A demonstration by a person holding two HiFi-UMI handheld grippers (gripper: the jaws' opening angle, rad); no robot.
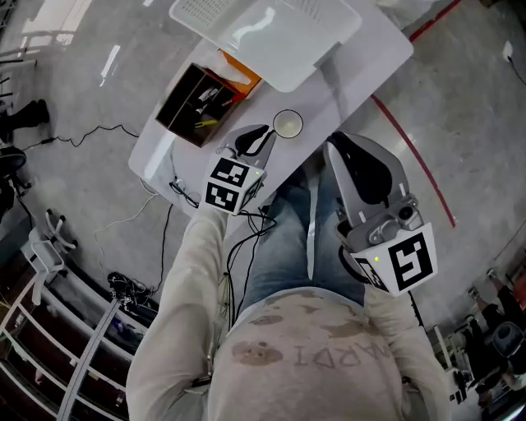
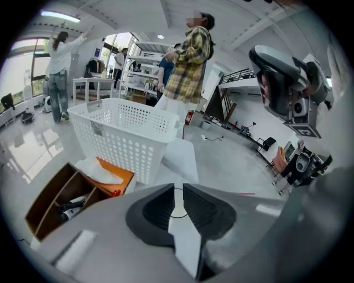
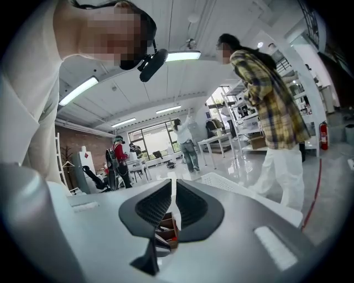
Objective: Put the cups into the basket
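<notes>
A single white cup stands on the white table, near its front edge. The white perforated basket sits at the far end of the table, and also shows in the left gripper view and the right gripper view. My left gripper hovers just left of the cup with its jaws together; in the left gripper view a sliver of the cup's rim shows through the narrow slit. My right gripper hangs shut off the table's near edge, over my legs, holding nothing.
A brown divided box with small items stands left of the cup, beside an orange tray with white paper. A person in a plaid shirt stands beyond the basket. Cables trail on the floor to the left.
</notes>
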